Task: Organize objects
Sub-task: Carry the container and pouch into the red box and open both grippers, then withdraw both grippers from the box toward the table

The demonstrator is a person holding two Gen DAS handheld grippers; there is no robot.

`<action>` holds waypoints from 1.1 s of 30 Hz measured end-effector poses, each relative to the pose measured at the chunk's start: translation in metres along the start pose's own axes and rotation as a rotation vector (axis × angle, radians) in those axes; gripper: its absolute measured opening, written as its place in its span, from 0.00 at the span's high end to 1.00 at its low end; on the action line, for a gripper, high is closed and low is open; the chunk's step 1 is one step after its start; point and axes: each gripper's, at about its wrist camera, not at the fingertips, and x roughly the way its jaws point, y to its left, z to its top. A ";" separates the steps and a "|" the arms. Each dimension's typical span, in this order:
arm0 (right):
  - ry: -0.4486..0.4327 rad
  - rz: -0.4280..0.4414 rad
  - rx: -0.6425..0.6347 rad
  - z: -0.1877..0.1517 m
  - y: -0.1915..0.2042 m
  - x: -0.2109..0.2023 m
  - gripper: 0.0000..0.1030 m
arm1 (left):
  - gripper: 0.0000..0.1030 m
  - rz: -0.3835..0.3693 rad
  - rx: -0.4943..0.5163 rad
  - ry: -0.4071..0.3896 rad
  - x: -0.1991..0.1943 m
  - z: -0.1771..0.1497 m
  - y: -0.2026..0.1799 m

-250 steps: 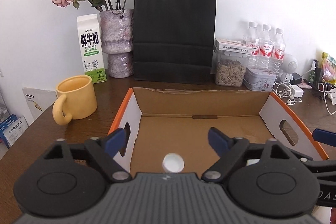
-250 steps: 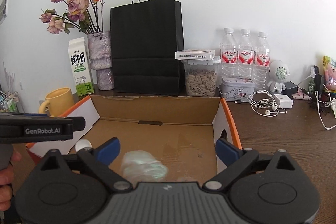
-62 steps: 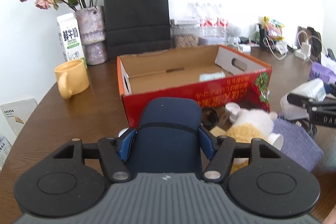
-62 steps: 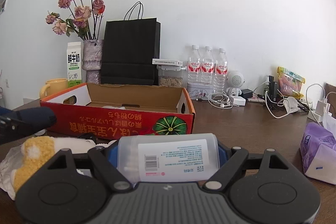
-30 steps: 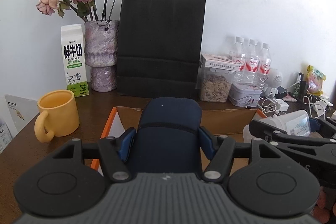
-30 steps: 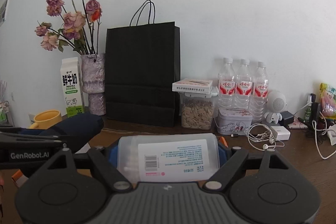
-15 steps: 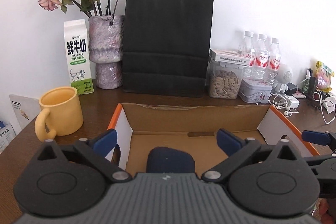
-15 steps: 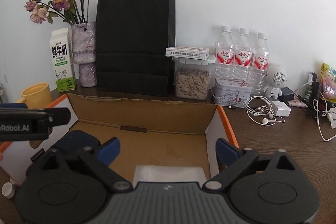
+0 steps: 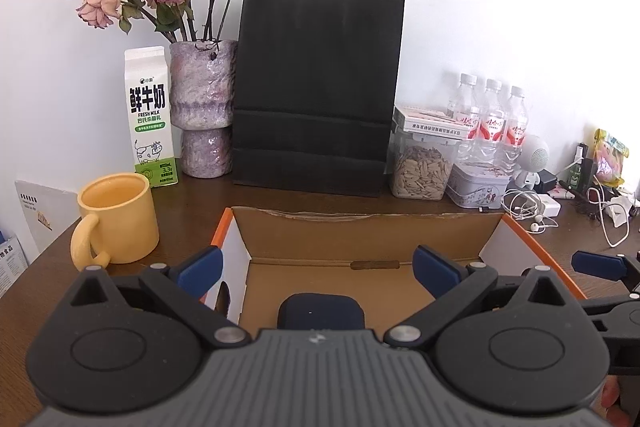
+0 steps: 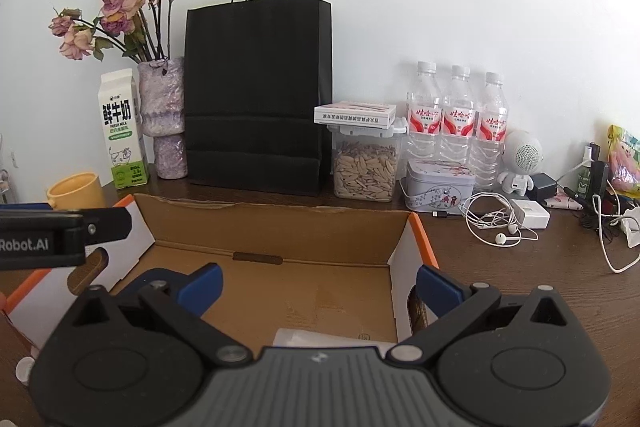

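An open cardboard box [image 9: 360, 235] [image 10: 280, 227] with orange rims stands on the brown table. A dark navy case [image 9: 321, 311] lies on the box floor, just under my left gripper [image 9: 318, 267], which is open and empty above it. The case also shows at the left of the right wrist view [image 10: 148, 281]. A clear plastic container [image 10: 320, 339] lies in the box below my right gripper [image 10: 318, 285], which is open and empty. The left gripper's finger [image 10: 64, 231] reaches in from the left there.
Behind the box stand a yellow mug [image 9: 116, 219], a milk carton [image 9: 150, 119], a vase of dried roses [image 9: 202, 115], a black paper bag [image 9: 316, 91], a seed jar [image 9: 422, 163], a tin [image 9: 478, 185] and three water bottles [image 9: 490, 115]. Earphones and cables [image 10: 504, 223] lie at the right.
A second ago each gripper was shut on its object above the box. Both have opened: the navy case and the clear container now lie on the box floor.
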 end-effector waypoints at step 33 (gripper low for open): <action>-0.039 -0.033 -0.025 -0.081 0.007 -0.167 0.00 | 0.00 -0.009 0.049 -0.028 -0.152 -0.052 0.035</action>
